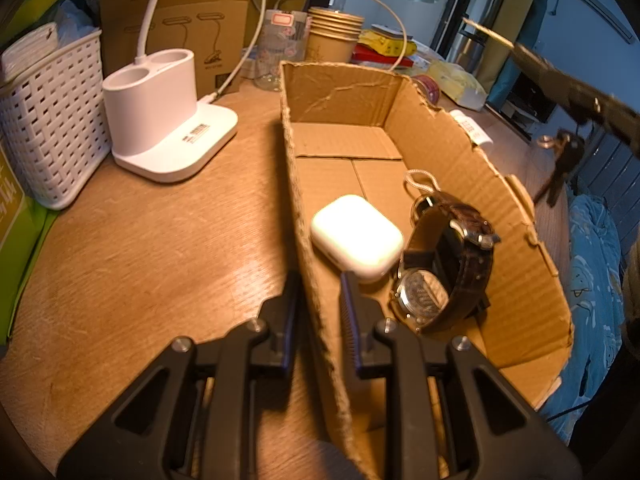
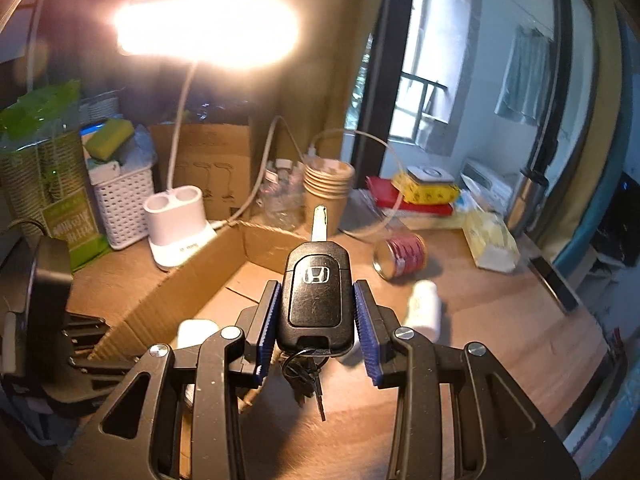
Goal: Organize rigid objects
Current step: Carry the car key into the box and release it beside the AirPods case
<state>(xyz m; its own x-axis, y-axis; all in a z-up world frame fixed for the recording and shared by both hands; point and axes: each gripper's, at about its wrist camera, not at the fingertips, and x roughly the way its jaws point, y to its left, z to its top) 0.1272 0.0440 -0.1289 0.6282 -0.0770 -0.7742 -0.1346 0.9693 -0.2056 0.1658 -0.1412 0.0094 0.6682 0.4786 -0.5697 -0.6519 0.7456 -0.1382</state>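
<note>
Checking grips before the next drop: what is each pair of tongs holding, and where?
Right tongs pinch the car key by the sides of its black fob. Left tongs straddle the cardboard box wall.

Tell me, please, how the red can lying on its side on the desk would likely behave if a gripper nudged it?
The red can lies on its side, so its round wall would probably let it roll across the wooden desk. It looks rigid, so it likely won't deform. A nudge toward its end would more likely slide or pivot it.
</note>
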